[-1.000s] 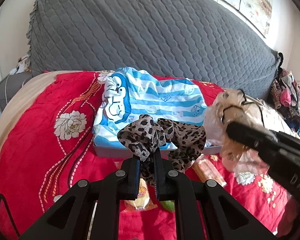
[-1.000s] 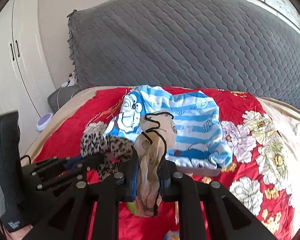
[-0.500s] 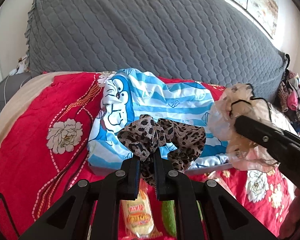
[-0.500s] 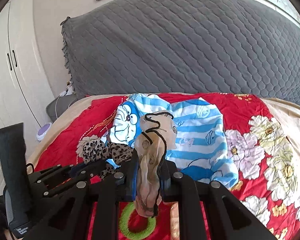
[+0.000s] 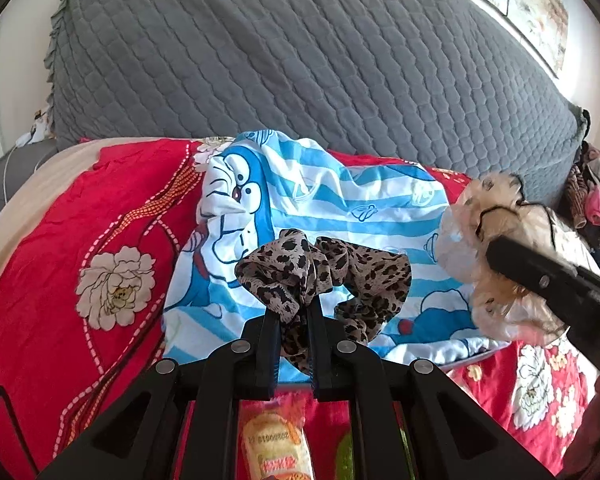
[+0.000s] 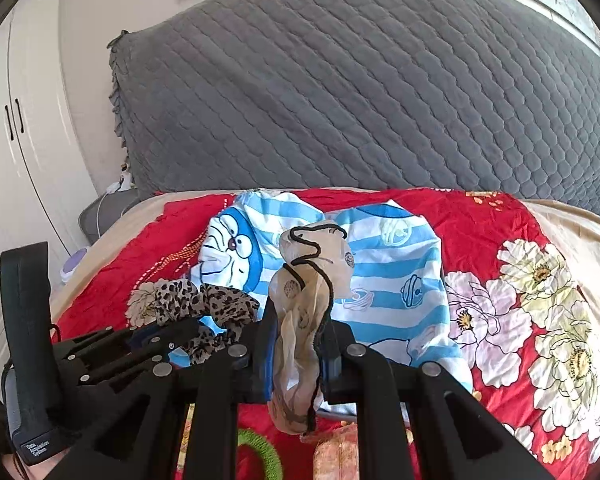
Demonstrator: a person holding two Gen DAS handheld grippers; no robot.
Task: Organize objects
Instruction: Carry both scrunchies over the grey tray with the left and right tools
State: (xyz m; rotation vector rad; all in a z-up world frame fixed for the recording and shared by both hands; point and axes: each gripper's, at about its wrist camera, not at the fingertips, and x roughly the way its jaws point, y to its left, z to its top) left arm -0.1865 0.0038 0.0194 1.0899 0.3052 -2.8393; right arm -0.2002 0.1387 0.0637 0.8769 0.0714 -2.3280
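Observation:
My left gripper is shut on a leopard-print scrunchie and holds it in the air over a blue-and-white striped cartoon cloth. My right gripper is shut on a beige sheer scrunchie with black trim, also raised above that cloth. In the left wrist view the right gripper and the beige scrunchie show at the right. In the right wrist view the left gripper and the leopard scrunchie show at the left.
The cloth covers a box on a red floral bedspread. A grey quilted headboard stands behind. Snack packets and a green ring lie below the grippers. A pile of clothes sits at the far right. White wardrobe doors stand on the left.
Both grippers have moved forward and higher over the striped cloth, each still holding its scrunchie. The cloth now looks nearer, and the snack packets and green ring sit under the grippers.

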